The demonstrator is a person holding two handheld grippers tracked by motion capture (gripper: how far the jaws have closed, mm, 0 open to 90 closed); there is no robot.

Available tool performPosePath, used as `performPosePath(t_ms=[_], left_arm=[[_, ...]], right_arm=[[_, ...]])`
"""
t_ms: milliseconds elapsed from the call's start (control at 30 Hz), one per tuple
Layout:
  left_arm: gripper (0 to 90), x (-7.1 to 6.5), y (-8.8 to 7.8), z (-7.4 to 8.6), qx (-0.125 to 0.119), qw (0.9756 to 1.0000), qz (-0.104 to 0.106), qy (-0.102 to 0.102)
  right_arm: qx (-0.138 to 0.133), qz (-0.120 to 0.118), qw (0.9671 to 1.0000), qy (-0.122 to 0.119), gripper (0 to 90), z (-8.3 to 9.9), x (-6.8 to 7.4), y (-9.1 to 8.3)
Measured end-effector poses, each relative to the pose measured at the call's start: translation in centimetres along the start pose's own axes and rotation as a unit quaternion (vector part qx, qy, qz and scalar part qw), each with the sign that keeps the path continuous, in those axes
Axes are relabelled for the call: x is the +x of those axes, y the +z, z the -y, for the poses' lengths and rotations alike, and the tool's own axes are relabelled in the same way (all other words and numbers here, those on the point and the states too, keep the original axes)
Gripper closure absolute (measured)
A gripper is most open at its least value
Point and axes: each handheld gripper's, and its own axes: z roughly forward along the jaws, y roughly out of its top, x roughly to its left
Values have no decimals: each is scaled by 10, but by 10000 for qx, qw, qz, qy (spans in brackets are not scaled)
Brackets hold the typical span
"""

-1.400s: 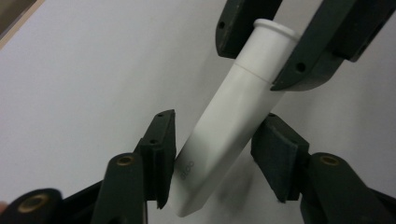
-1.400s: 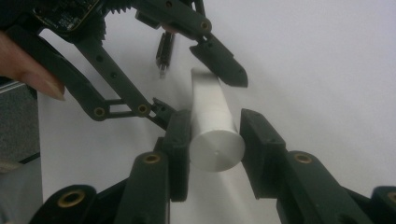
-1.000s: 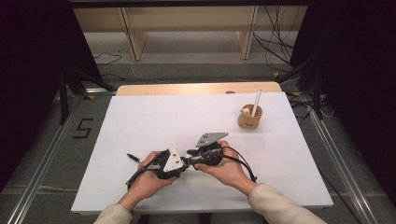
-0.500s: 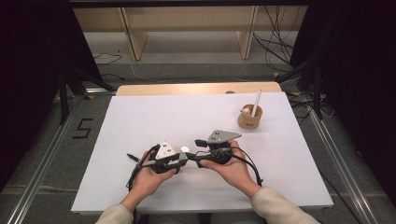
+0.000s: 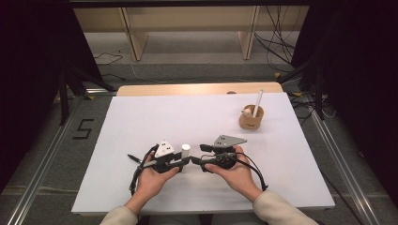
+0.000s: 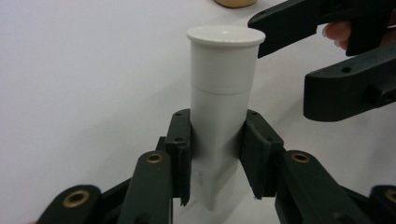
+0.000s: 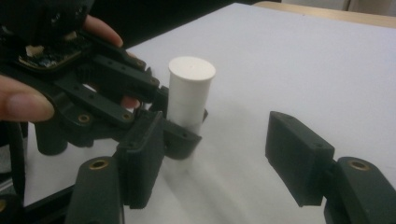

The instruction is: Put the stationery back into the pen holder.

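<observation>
A white capped tube [image 6: 223,74] stands upright in my left gripper [image 6: 217,154], whose pads are shut on its lower part. From above, the tube [image 5: 186,149] rises near the table's front middle, just over the left gripper [image 5: 183,160]. My right gripper [image 5: 201,155] faces it from the right, a short way off. Its jaws have just been opening and now stand wide with nothing between them. In the right gripper view, the right gripper [image 7: 219,158] frames bare table, and the tube [image 7: 189,93] stands beyond its left jaw.
A small wooden cup [image 5: 251,119] with a white stick in it stands at the back right of the white table [image 5: 155,117]. A cable [image 5: 256,171] loops from the right gripper towards the front edge.
The two grippers, close together a second ago, have drawn apart. The right gripper has opened and moved right, off the tube, which stays in the left gripper.
</observation>
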Motion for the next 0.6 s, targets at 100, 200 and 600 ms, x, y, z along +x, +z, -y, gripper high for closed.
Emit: performPosePath(t_ms=[100,200,600], left_arm=[[663,-2,2,0,-17,10000,27,-40],[663,-6,4,-1,-47,10000,39,-52],[662,-16,9,-5,-152,9997,185,-98]], right_arm=[[-108,26,9999,44,378,-1,0,0],[-241,31,9996,123,385,-3,0,2],[-479,9,9987,159,537,-5,4,8]])
